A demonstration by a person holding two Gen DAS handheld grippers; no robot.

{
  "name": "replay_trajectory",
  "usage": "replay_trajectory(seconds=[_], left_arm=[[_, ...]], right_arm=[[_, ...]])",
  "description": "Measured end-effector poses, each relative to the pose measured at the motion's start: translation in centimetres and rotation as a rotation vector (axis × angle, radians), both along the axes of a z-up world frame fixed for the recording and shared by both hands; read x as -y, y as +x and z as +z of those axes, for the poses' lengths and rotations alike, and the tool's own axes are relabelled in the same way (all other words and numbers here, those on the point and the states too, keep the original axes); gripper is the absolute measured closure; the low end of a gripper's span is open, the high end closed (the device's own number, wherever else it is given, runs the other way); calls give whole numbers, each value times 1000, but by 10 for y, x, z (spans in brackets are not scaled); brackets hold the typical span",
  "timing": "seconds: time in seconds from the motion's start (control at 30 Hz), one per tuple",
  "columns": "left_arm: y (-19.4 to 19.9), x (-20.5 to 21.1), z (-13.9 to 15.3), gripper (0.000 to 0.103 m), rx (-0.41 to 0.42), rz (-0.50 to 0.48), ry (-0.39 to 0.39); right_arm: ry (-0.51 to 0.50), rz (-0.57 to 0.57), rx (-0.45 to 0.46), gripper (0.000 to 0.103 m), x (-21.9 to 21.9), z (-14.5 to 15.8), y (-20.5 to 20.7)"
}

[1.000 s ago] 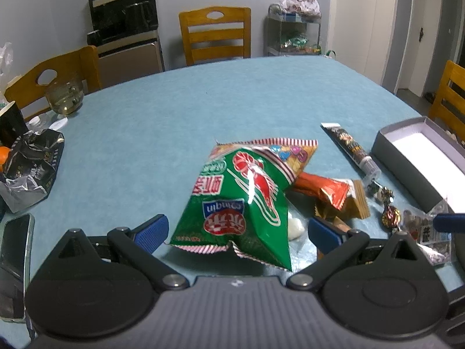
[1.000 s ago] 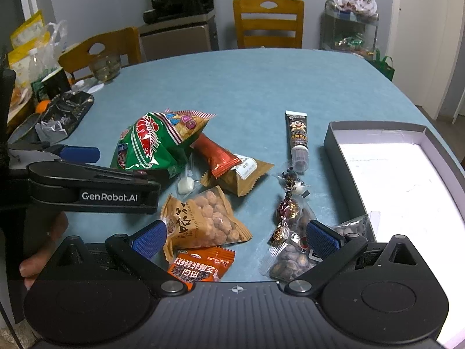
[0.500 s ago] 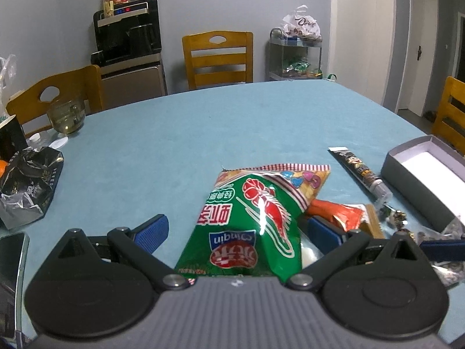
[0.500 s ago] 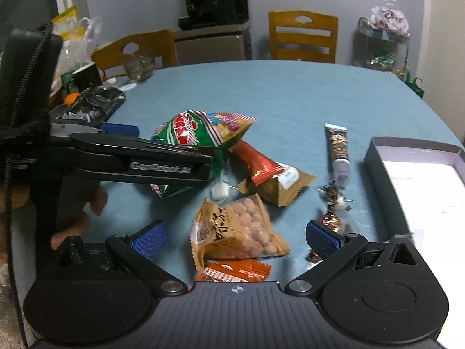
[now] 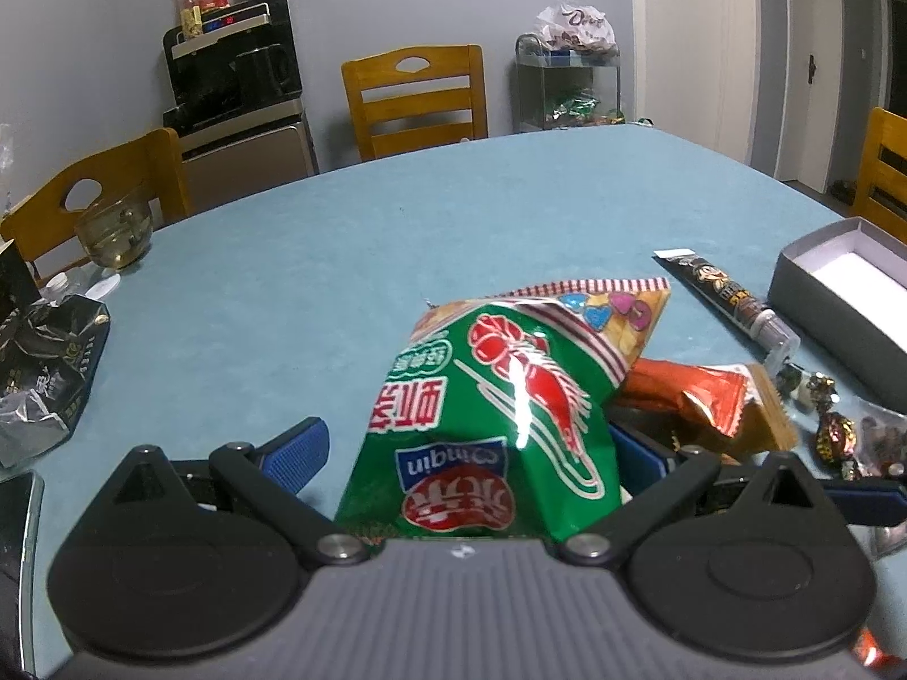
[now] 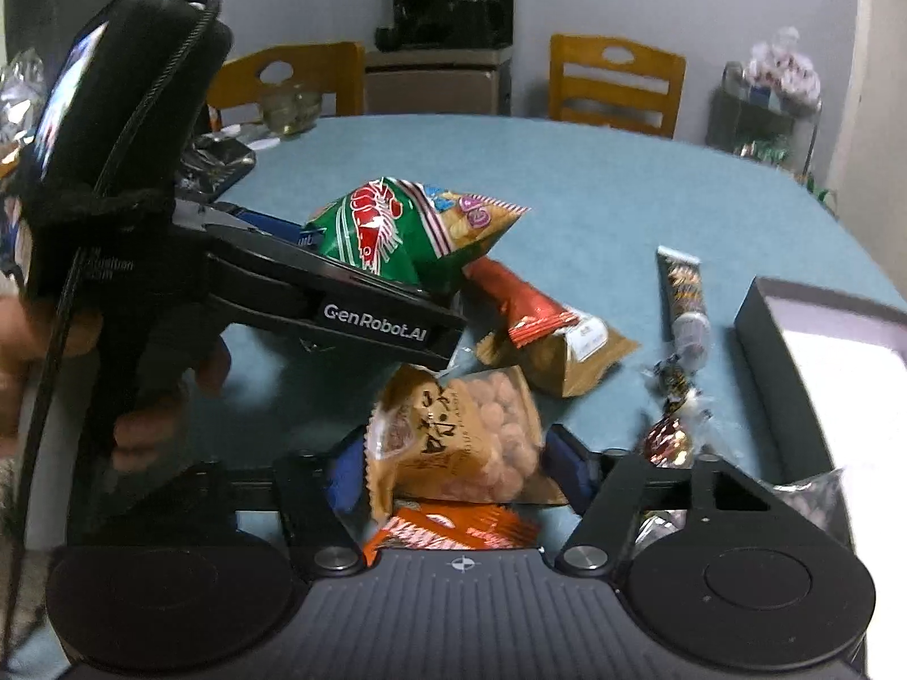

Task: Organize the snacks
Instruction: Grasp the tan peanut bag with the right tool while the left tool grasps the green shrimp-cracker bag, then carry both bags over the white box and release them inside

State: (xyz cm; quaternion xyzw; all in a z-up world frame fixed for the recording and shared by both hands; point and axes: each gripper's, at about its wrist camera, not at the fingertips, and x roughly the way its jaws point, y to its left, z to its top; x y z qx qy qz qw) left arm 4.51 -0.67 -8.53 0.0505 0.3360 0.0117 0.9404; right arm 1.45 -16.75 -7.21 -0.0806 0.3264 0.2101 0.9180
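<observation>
A green shrimp-chip bag, glossy, crumpled and printed with a red prawn, sits between the wide-apart fingers of the left claw on the blue counter; the pads do not visibly touch it. Beside it lie an orange wrapper, a dark tube snack and a grey open box. The right claw has narrowed around a tan peanut packet, though whether it grips cannot be told.
</observation>
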Motion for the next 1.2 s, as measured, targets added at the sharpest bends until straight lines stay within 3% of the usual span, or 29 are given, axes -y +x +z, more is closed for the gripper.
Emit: replay_trajectory(seconds=[0.1, 0.23, 0.43, 1.2], left_arm=[[0, -3, -1, 1, 13, -14, -2], [-2, -7, -1, 17, 16, -47, -31], [-10, -8, 1, 29, 35, -65, -60], [-70, 21, 57, 32, 188, -23, 26]], right_arm=[[-1, 10, 14, 42, 0, -2, -2], [9, 24, 41, 46, 5, -3, -11], [51, 47, 55, 52, 15, 4, -21], [207, 32, 144, 69, 65, 51, -39]])
